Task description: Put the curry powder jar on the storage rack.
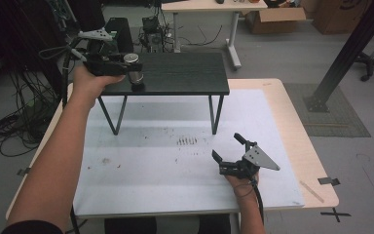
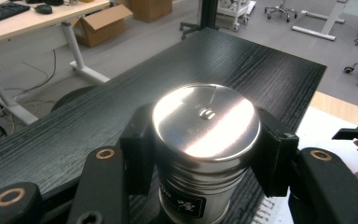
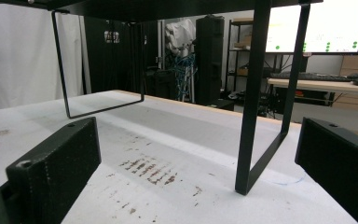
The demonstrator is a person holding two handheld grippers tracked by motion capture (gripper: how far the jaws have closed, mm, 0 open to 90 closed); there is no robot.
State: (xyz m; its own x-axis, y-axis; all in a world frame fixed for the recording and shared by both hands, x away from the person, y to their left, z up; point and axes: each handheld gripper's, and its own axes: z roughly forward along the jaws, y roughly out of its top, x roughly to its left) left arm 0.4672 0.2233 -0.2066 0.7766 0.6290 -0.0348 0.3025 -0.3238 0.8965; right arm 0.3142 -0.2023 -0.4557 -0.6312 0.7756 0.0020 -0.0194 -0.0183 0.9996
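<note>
A round silver metal tin point(image 2: 205, 140) with a flat lid and a small black label stands near the front left corner of the black raised shelf point(image 1: 185, 73). My left gripper point(image 1: 132, 66) is shut on the tin point(image 1: 135, 73), its black pads point(image 2: 137, 149) pressing both sides of the body just below the lid. Down on the white mat, my right gripper point(image 1: 228, 147) rests near the front right, open with nothing between its jaws. In the right gripper view its wide-apart pads point(image 3: 58, 161) face the shelf's thin black leg point(image 3: 251, 102).
The shelf stands on thin black metal legs point(image 1: 215, 113) over a white mat point(image 1: 175, 161) with dark smudges point(image 1: 187, 141). The mat covers a light wooden table point(image 1: 299, 141). Beyond are a desk, cardboard boxes, cables on the floor and a black metal post at the right.
</note>
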